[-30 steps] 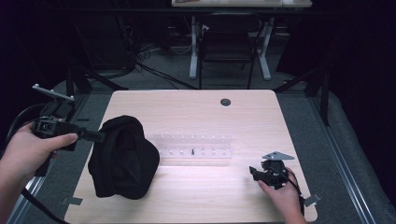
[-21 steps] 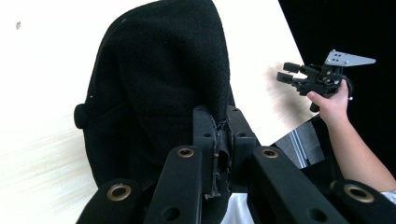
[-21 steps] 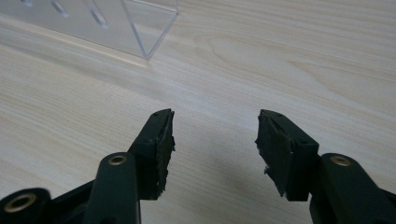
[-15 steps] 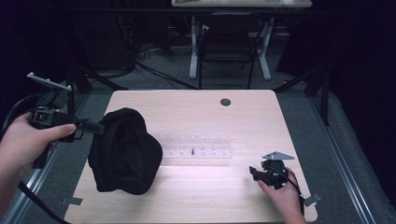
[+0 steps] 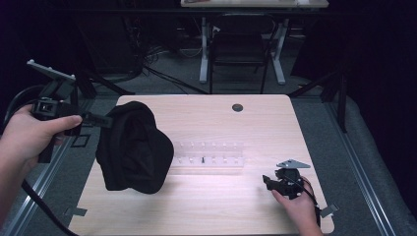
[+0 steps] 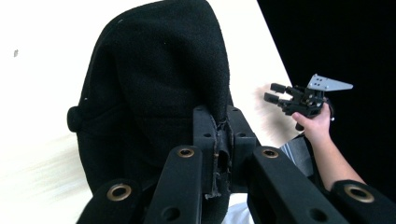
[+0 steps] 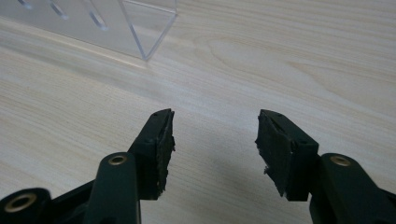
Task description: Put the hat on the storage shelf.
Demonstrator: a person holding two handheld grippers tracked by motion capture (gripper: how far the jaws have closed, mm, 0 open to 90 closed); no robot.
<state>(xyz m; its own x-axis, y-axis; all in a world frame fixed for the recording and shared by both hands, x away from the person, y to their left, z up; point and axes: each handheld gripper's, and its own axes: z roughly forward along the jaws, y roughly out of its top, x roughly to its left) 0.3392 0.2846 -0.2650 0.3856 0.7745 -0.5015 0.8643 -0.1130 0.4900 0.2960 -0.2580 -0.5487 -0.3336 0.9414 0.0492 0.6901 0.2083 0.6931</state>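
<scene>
My left gripper (image 6: 219, 154) clamps the unmarked black cap (image 5: 133, 147); my right gripper (image 7: 215, 154) rests agape beside the clear rack (image 5: 209, 157).

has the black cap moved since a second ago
Yes. The black cap, pinched at its edge by the left gripper, has lifted and tilted up, peeling leftward off the clear rack, which kept its place on the table.

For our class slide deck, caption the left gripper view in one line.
Left gripper, jaws shut on a black cap's edge, above a pale wooden table.
</scene>
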